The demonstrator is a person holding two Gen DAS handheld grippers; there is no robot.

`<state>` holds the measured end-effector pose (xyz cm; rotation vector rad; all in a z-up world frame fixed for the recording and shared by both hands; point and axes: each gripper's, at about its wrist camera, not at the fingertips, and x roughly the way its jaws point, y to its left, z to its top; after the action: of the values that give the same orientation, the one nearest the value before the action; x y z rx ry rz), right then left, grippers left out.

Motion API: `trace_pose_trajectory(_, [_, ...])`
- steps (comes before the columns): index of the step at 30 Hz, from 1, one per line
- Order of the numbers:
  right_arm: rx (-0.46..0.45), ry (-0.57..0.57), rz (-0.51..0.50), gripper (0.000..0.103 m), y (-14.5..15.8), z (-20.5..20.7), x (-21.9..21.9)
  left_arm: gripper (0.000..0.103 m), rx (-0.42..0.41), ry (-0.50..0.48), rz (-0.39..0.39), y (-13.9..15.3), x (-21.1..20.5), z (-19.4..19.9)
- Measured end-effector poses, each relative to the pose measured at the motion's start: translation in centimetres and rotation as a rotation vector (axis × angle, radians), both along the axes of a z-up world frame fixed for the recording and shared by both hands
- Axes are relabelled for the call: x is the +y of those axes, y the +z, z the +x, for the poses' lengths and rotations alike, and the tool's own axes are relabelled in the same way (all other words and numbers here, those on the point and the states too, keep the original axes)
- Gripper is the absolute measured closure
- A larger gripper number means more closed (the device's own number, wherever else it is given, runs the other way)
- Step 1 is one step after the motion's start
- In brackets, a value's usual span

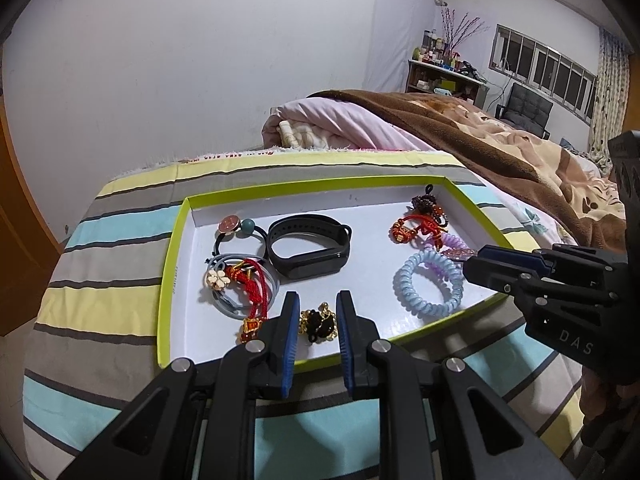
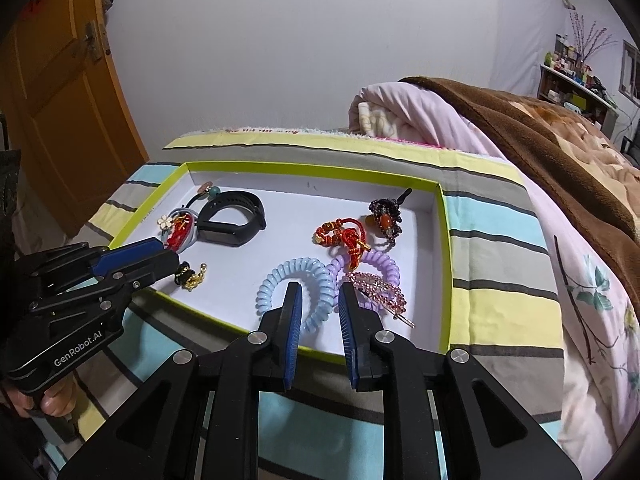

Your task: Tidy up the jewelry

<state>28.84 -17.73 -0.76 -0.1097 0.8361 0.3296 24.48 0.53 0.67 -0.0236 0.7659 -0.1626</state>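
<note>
A shallow white tray with a lime-green rim [image 1: 172, 240] [image 2: 442, 240] lies on the striped bedspread and holds jewelry. My left gripper [image 1: 318, 304] is open over the near edge, its jaws on either side of a black-and-gold ornament [image 1: 318, 322] [image 2: 191, 276]. My right gripper [image 2: 320, 292] is open above a light blue spiral band [image 2: 296, 276] [image 1: 428, 284], beside a pink rhinestone clip [image 2: 380, 288]. A black smart band [image 1: 308, 246] [image 2: 232, 216], a grey tie with a flower and red cord [image 1: 240, 280], a purple spiral band [image 2: 380, 264], red knotted cords [image 2: 344, 236] and a dark beaded charm [image 2: 386, 212] also lie inside.
The tray sits on a striped cover [image 1: 120, 216] at the bed's end. A pink quilt and brown blanket [image 1: 440, 128] are piled behind and to the right. A wooden door [image 2: 60, 100] stands at left. A cluttered shelf [image 1: 444, 72] stands far back.
</note>
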Motion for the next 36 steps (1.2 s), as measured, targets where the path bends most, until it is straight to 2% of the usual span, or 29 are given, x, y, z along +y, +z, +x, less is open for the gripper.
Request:
trace_pose_trajectory(15, [-0.054,0.013,0.033,0.084,2.7,-4.8,-0.4,0.083,-0.05,0.012,-0.003,2.5,-0.2,-4.4])
trace_pose_trajectory(27, [-0.121,0.012,0.047,0.083,4.1,-12.2,-1.1,0.083,-0.079,0.063,-0.006,3.3,-0.2,-10.9])
trace_pose_trajectory(36, [-0.163,0.008,0.04,0.083,4.1,-17.4,-0.6,0.08,-0.091,0.11,0.001,3.1,-0.1,-15.6])
